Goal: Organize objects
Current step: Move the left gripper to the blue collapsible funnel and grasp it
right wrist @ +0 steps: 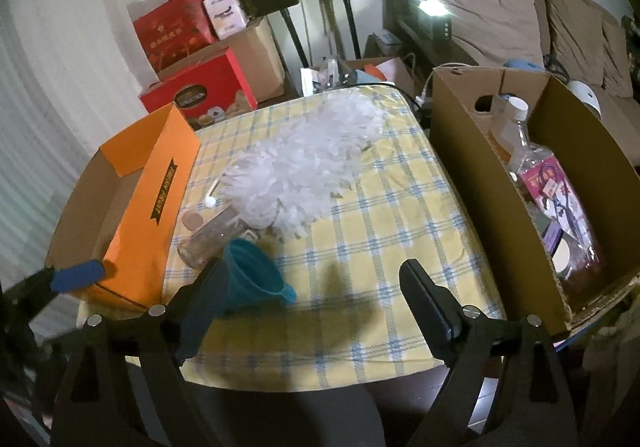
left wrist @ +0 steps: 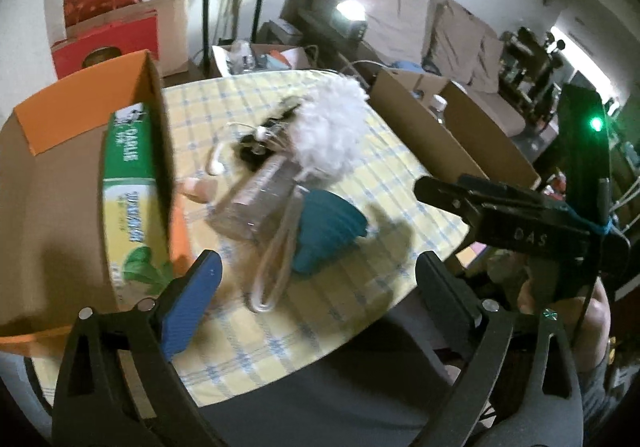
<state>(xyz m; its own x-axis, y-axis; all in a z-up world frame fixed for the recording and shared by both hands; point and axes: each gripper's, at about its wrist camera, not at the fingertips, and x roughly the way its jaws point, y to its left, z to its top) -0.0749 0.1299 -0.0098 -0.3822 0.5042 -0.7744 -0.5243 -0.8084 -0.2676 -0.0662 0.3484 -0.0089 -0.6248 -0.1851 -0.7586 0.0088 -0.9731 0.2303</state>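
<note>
Left wrist: your left gripper (left wrist: 316,283) fingers wide, empty; funnel (left wrist: 326,233) on the surface between them, orange box (left wrist: 76,175) beside the left finger.
Right wrist: your right gripper (right wrist: 308,295) fingers wide, empty; funnel (right wrist: 256,267) touching the left finger, carton (right wrist: 480,183) beyond the right finger.

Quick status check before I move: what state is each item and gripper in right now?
left gripper: open, empty
right gripper: open, empty
orange box: open, toothpaste carton inside
brown box: open, bottle lying inside
teal funnel: on its side
clear jar: lying down
white duster: resting on tablecloth
</note>
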